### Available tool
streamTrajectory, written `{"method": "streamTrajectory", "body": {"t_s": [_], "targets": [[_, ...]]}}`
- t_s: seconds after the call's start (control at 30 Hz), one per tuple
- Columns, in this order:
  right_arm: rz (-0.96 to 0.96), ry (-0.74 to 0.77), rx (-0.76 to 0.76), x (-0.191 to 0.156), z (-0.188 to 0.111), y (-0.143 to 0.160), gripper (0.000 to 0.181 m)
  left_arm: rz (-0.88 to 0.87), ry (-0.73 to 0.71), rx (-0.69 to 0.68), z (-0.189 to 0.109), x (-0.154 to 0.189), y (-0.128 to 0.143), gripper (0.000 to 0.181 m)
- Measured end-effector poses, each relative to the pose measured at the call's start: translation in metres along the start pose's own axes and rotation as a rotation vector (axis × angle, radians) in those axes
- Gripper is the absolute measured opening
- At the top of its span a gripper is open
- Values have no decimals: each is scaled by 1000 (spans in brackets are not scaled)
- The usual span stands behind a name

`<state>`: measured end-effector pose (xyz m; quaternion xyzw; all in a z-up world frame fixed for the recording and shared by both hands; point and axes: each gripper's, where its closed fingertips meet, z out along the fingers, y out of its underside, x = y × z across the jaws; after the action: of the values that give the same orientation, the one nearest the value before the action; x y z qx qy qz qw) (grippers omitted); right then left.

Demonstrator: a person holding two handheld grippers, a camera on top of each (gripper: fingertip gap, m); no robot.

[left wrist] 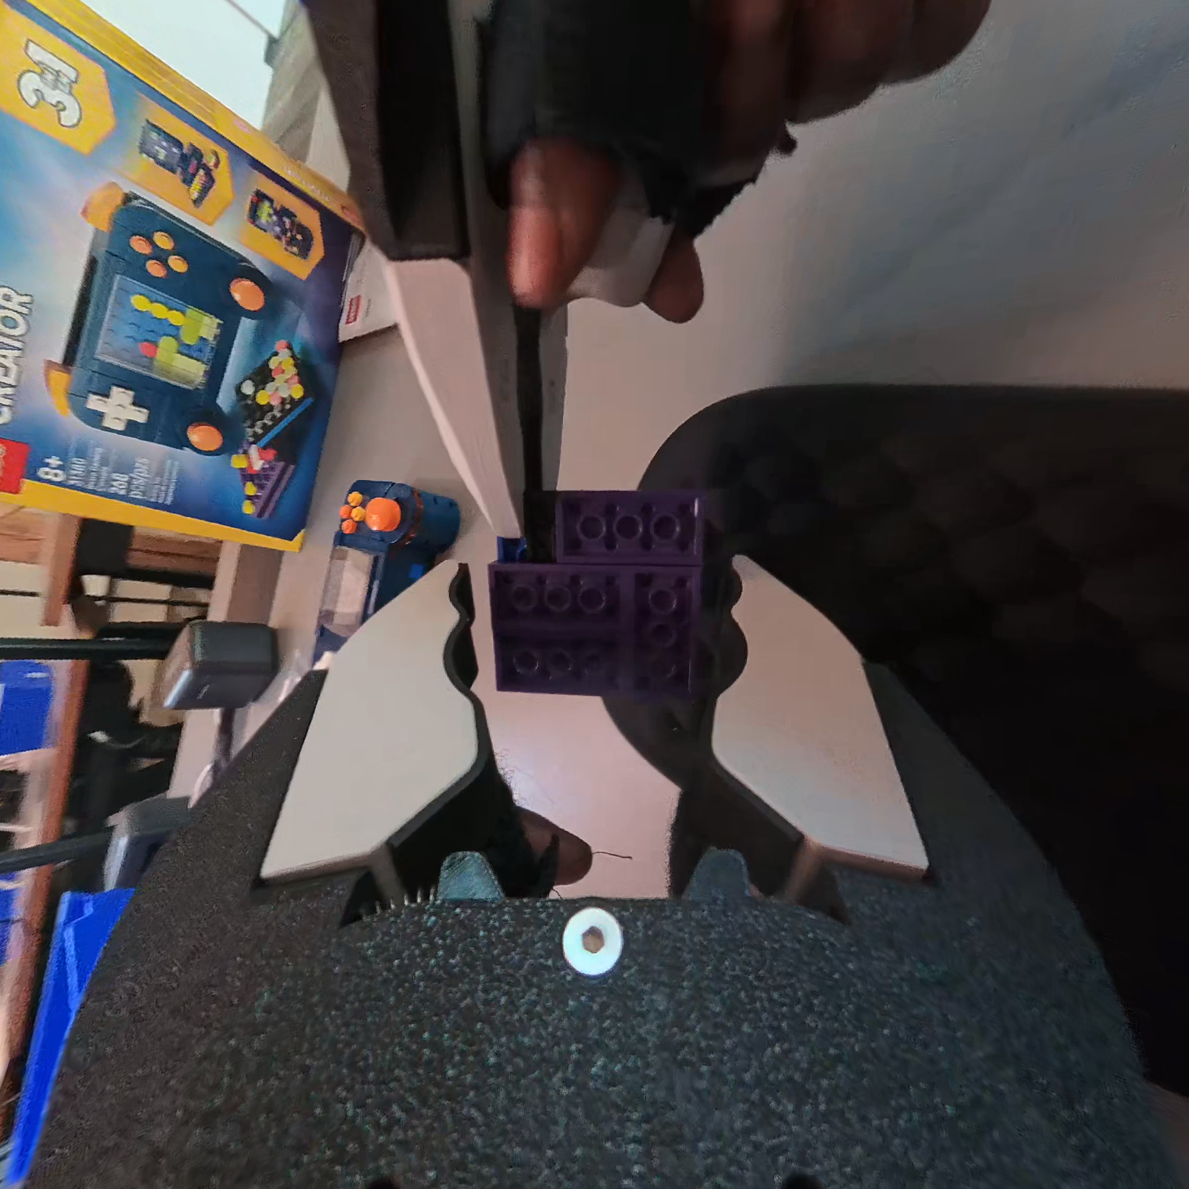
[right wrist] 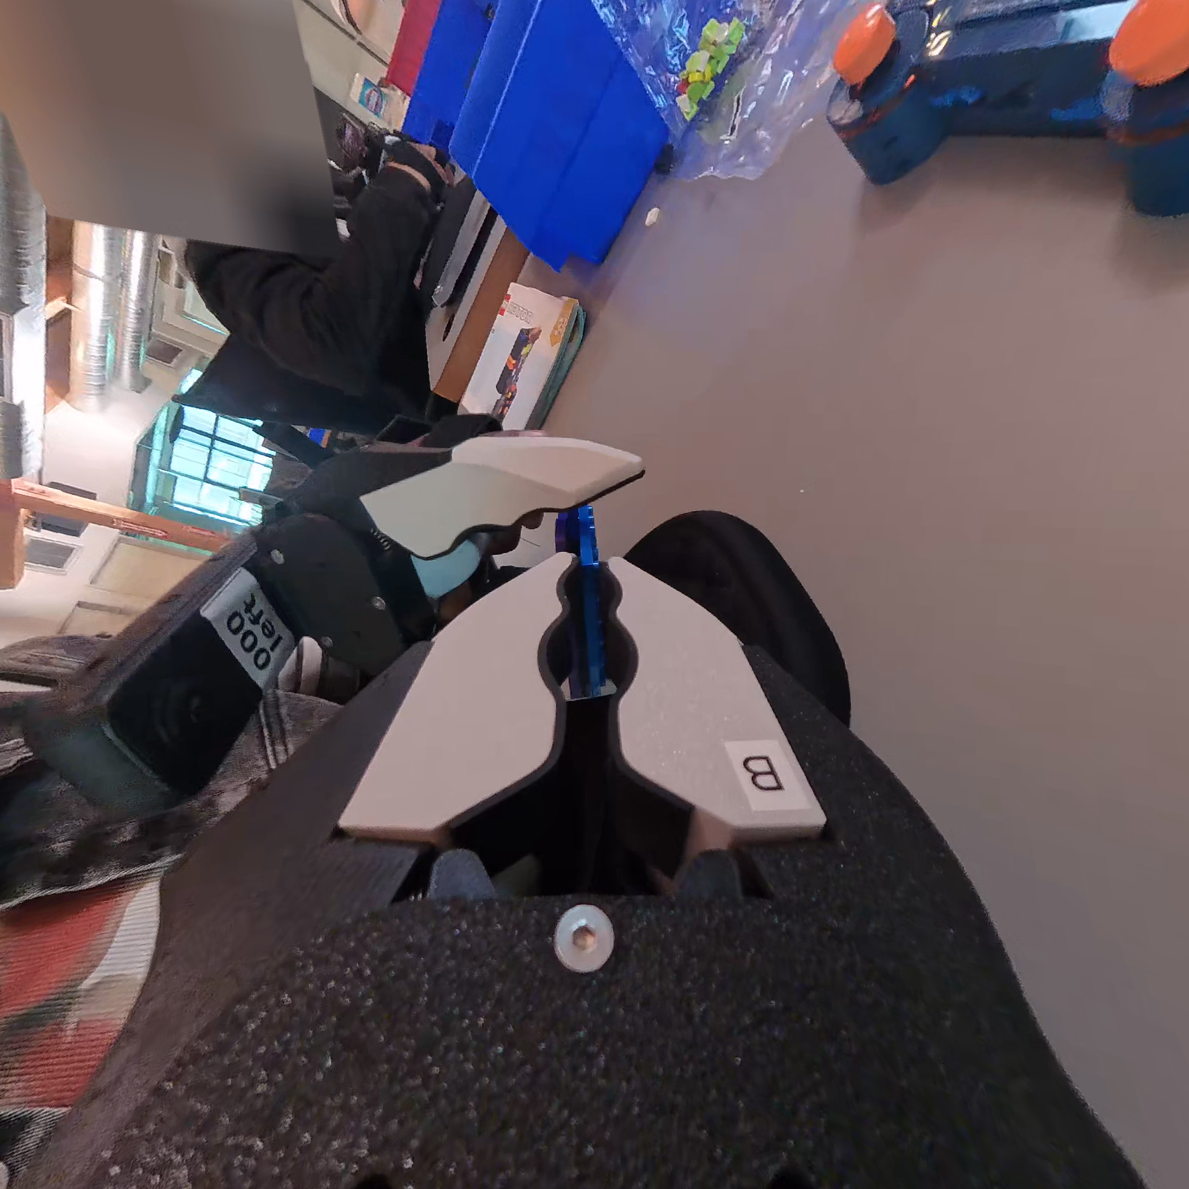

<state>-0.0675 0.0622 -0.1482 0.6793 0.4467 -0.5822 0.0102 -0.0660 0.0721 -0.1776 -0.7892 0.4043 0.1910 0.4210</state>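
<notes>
A purple brick assembly (left wrist: pixel 598 598) shows its hollow underside between my left gripper's (left wrist: pixel 598 572) fingers, which stand open around it with narrow gaps on both sides. It joins a blue plate (left wrist: pixel 510 548). My right gripper (right wrist: pixel 589 563) is shut on that blue plate (right wrist: pixel 589 617), edge-on between its pads, with a sliver of purple (right wrist: pixel 562 529) past the tips. In the left wrist view the right gripper (left wrist: pixel 527 515) comes down from above, held by a gloved hand (left wrist: pixel 566 212). In the right wrist view one left finger (right wrist: pixel 547 473) lies over the plate.
A toy building-set box (left wrist: pixel 161 289) lies at the left. A dark blue built model with orange buttons (left wrist: pixel 386 534) sits on the grey table (right wrist: pixel 901 450); it also shows in the right wrist view (right wrist: pixel 965 96). Blue bins (right wrist: pixel 547 129), a plastic bag with green pieces (right wrist: pixel 708 64), a person in black (right wrist: pixel 309 309). Less than 4 cm separates the two grippers' tips.
</notes>
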Motion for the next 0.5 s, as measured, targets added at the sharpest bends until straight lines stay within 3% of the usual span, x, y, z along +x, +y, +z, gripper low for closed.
{"method": "streamTrajectory", "body": {"t_s": [0.33, 0.5], "targets": [[-99, 60, -9, -4, 4, -3, 5, 24, -71, -26, 1, -4, 1, 60], [-182, 93, 13, -7, 3, -5, 5, 5, -119, 36, -2, -6, -4, 59]]}}
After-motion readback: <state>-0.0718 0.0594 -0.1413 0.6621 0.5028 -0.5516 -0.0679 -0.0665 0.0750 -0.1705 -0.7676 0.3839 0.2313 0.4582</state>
